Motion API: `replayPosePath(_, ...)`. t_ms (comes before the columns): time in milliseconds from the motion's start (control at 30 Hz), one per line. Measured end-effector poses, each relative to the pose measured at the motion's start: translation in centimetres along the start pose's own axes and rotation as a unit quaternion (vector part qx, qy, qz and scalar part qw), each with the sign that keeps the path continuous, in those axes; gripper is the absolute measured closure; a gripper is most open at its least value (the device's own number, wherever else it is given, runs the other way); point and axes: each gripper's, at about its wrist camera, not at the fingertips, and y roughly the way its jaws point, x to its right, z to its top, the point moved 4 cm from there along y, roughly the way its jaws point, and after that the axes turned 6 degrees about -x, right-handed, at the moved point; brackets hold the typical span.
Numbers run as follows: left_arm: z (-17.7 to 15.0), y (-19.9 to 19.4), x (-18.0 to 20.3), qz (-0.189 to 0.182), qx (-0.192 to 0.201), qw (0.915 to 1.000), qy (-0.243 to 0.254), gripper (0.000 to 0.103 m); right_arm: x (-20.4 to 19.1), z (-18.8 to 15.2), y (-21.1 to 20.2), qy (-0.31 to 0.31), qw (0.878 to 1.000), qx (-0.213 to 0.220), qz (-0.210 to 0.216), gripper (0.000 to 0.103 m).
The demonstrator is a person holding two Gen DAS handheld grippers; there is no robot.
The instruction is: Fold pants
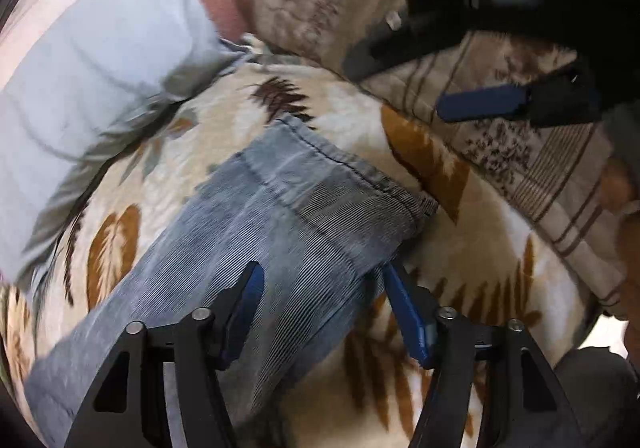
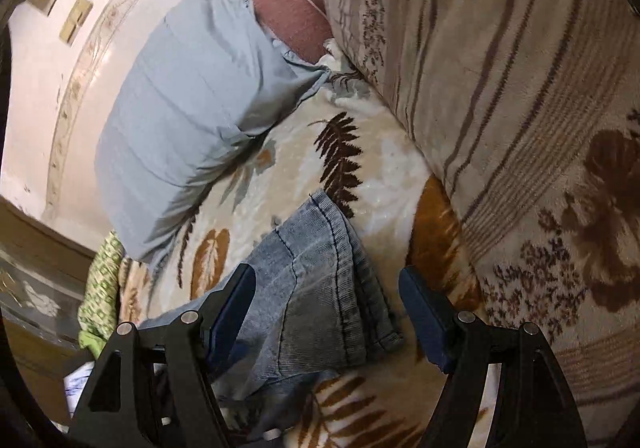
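Note:
Faded blue jeans [image 1: 288,208] lie on a cream bedspread with brown leaf prints [image 1: 472,248]. In the left wrist view a leg with its hemmed cuff runs up from the lower left. My left gripper [image 1: 320,280] is open, its blue fingers straddling the leg just above the cloth. The right gripper [image 1: 480,104] shows at the upper right, one blue finger visible. In the right wrist view the jeans' hem end [image 2: 320,276] lies between the spread fingers of my open right gripper [image 2: 328,288]. Neither gripper holds cloth.
A pale blue pillow [image 2: 192,120] lies at the upper left, a reddish cushion [image 2: 292,24] behind it. A thick striped brown blanket [image 2: 500,108] is heaped along the right. A green patterned cloth [image 2: 100,288] hangs at the bed's left edge beside a white wall [image 2: 48,68].

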Motion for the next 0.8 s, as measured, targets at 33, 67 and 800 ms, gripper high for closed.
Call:
replayPosePath(33, 0.4, 0.9, 0.6, 0.004, -0.011, 0.9999, 0.011, 0.060, 0.1, 0.0, 0.1, 0.000, 1.000, -0.001, 0.004, 0.027)
replayPosePath(67, 0.6, 1.5, 0.9, 0.009, -0.023, 0.9996, 0.013, 0.079, 0.1, 0.1, 0.2, 0.002, 1.000, -0.001, 0.007, 0.027)
replayPosePath(800, 0.9, 5.1, 2.8, -0.042, -0.037, 0.9984, 0.010, 0.044, 1.3, 0.1, 1.8, 0.031, 0.999, -0.017, 0.030, 0.027)
